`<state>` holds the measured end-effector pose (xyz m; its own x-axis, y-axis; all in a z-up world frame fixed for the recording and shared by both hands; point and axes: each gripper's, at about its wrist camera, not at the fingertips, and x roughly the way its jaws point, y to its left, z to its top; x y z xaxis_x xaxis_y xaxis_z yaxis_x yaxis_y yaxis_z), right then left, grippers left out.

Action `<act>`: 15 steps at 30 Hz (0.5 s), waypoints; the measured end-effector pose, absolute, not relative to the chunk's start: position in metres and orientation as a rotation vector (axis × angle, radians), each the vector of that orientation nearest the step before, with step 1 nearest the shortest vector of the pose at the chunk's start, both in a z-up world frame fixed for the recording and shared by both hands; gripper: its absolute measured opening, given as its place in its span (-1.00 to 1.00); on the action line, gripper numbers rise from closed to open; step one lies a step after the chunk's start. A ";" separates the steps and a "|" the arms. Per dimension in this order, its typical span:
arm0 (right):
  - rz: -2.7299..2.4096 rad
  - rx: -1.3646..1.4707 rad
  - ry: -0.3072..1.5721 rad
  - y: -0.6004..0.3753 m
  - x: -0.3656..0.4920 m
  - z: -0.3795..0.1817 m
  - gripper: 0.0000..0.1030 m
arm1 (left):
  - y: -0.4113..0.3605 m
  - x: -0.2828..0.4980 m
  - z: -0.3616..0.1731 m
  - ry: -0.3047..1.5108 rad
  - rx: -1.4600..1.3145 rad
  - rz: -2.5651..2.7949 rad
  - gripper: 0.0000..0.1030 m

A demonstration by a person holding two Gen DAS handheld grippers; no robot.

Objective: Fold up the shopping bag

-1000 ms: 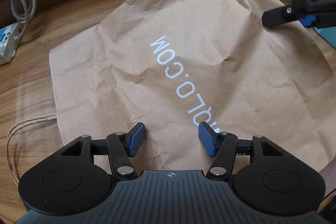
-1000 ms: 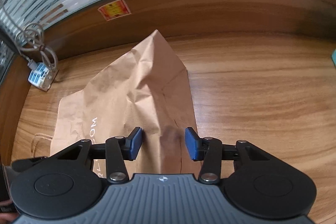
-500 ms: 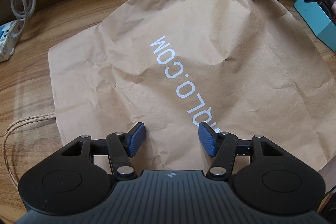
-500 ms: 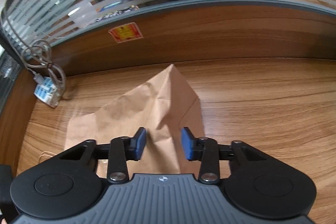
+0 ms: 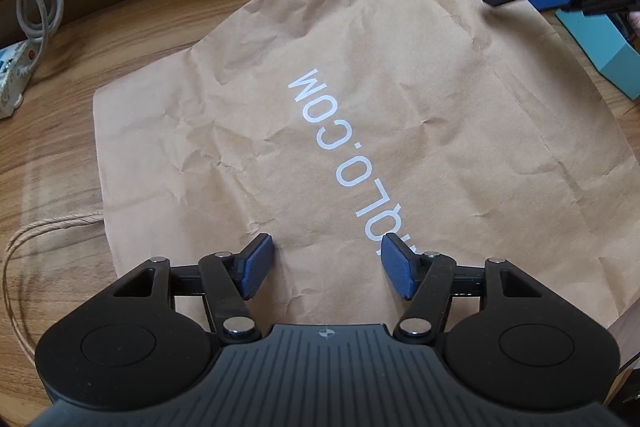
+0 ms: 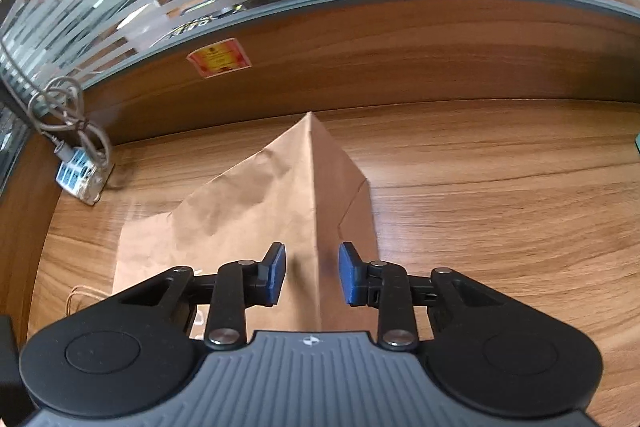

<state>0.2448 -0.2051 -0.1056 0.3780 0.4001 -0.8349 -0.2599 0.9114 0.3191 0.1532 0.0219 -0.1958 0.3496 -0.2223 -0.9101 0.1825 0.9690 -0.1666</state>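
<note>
We hold the left gripper (image 5: 326, 273) wide open over the near edge of the paper bag (image 5: 360, 115), which lies flat on the wooden table (image 6: 500, 187) ahead. The right gripper (image 6: 312, 275) — open, empty — straddles a raised crease. We judge the fold barely begun; next, pinch an edge and carry it across.

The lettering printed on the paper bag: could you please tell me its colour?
White lettering on the brown bag, clearest in the left wrist view.
</note>
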 end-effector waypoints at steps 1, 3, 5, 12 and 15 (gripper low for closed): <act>0.423 0.144 1.111 -0.206 0.242 -0.106 -0.34 | 0.022 0.154 -0.197 1.185 -0.037 -0.262 0.24; 0.419 0.153 1.123 -0.210 0.236 -0.107 -0.33 | 0.021 0.157 -0.198 1.185 -0.038 -0.263 0.26; 0.416 0.164 1.134 -0.214 0.230 -0.109 -0.32 | 0.019 0.161 -0.201 1.184 -0.036 -0.266 0.29; 0.427 0.221 1.157 -0.220 0.220 -0.121 -0.51 | 0.012 0.172 -0.208 1.190 -0.016 -0.276 0.38; 0.392 0.246 1.169 -0.221 0.218 -0.132 -0.65 | 0.008 0.175 -0.211 1.189 0.001 -0.279 0.39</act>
<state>0.2184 -0.2208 -0.1318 0.3350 0.4227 -0.8421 -0.1707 0.9062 0.3870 0.1752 0.0084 -0.2110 0.3428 -0.2137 -0.9148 0.2149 0.9658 -0.1450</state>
